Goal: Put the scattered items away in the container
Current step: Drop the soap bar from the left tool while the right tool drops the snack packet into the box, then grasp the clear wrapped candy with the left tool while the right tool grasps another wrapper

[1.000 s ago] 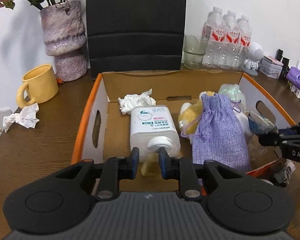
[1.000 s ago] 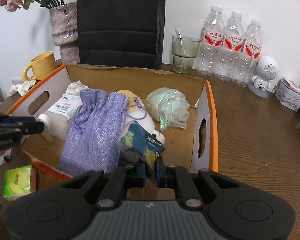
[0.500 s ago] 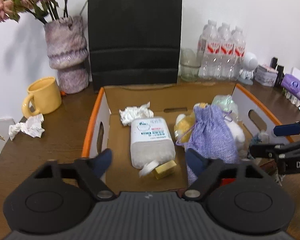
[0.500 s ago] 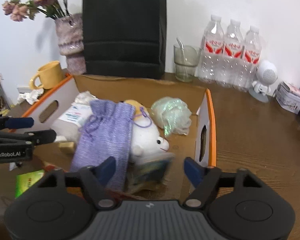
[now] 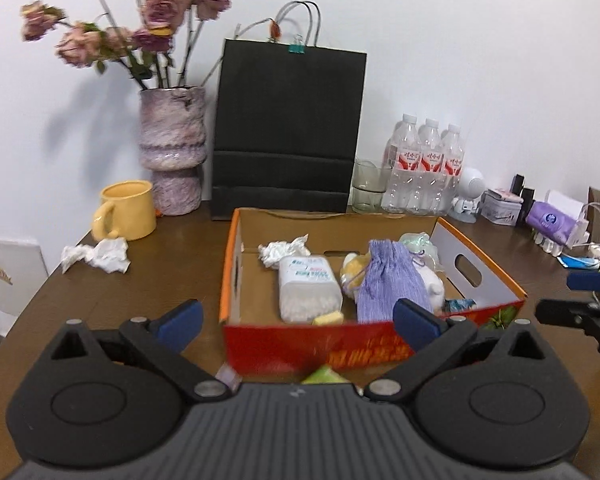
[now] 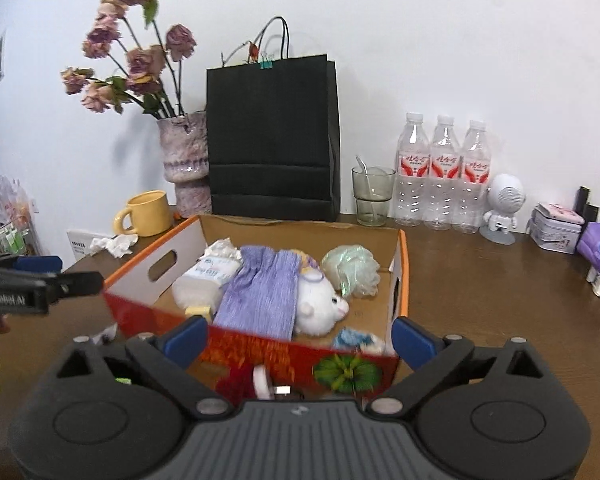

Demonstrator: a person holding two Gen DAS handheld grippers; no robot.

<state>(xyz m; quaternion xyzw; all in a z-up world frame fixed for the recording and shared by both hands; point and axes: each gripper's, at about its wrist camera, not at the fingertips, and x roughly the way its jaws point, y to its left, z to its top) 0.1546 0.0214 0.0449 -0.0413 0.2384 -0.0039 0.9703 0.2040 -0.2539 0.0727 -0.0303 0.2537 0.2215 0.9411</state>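
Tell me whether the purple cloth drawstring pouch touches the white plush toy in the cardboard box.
Touching. The right wrist view shows the purple cloth drawstring pouch lying against the white plush toy, no gap between.

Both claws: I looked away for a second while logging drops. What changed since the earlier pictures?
The left claw let go of the small yellow block, the right claw of the blue patterned packet. Both lie in the orange-rimmed cardboard box. Both claws' jaws are opening, nothing between them, and both pulled back and up. The purple drawstring pouch and white plastic jar stayed put.

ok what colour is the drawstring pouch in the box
Lilac purple, a plain woven fabric; the drawstring pouch shows best in the right wrist view.
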